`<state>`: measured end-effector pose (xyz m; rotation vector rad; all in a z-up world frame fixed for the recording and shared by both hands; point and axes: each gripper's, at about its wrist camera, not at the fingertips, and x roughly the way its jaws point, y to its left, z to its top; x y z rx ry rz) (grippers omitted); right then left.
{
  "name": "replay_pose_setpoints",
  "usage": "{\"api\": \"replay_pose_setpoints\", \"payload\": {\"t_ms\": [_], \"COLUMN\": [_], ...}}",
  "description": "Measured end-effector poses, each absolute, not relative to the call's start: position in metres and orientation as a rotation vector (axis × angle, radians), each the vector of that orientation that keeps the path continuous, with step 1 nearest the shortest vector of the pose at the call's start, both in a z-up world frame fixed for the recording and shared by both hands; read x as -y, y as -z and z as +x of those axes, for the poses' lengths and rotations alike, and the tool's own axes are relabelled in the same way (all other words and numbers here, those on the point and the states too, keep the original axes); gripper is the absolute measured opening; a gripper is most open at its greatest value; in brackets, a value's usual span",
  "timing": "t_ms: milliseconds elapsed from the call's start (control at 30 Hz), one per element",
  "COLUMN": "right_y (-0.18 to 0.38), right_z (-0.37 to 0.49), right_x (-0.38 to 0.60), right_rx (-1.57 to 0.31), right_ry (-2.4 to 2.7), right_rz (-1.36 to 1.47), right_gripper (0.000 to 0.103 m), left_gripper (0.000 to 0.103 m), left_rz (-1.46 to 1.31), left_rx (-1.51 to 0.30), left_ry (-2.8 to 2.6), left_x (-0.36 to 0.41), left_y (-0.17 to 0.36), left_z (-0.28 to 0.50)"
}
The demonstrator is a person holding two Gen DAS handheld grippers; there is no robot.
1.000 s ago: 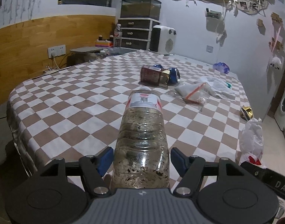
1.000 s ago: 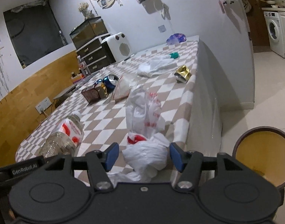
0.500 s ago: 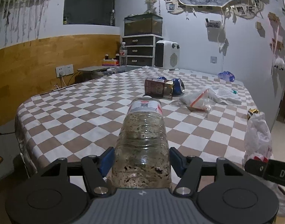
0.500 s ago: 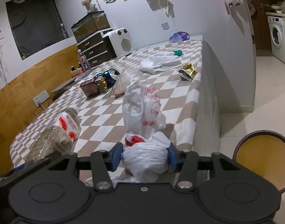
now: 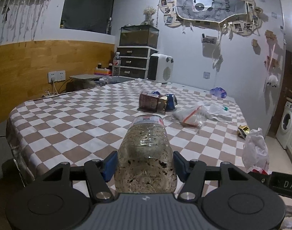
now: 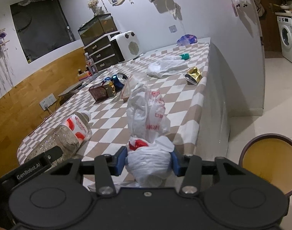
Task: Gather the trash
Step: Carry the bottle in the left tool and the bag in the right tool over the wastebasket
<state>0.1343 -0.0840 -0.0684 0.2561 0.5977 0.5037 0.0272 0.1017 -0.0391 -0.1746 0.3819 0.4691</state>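
So we've got the left gripper point(image 5: 145, 165) clamped on the grimy bottle point(image 5: 146, 153) and the right gripper point(image 6: 148, 161) closing on the white bag point(image 6: 148, 161), with cans, wrappers and tissues out ahead of both jaws on the table point(image 5: 69, 118) left to collect.

"GenRobot.AI" stands in white on the black left gripper point(image 6: 38, 165), just beside the bottle point(image 6: 63, 134); the bottle's label is unreadable.

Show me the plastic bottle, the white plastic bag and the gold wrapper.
plastic bottle point(image 5: 146, 153): left wrist view, clear ribbed body.
white plastic bag point(image 6: 148, 160): right wrist view, bunched lower part.
gold wrapper point(image 6: 193, 74): right wrist view, crumpled middle.
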Motion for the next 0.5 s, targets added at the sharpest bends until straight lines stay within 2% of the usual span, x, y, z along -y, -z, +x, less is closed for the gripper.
{"api": "replay_pose_setpoints", "payload": {"t_ms": [300,367,500], "right_y": [0.069,0.071,0.07], "right_z": [0.116,0.113,0.11], "right_x": [0.091,0.092,0.093], "right_rx": [-0.597,-0.602,-0.601], "right_ry": [-0.484,-0.478,-0.471], "right_rz": [0.241,0.239,0.243], "right_gripper": [0.048,0.048,0.048], "left_gripper": [0.065,0.081,0.084], "left_rz": [-0.163,-0.211,-0.233], "left_rx": [-0.458,-0.496,-0.58], "left_ry": [-0.41,-0.339,-0.323], "left_x": [-0.107,-0.118,-0.13], "left_y": [0.037,0.031,0.019], "left_z": [0.031,0.036,0.057]}}
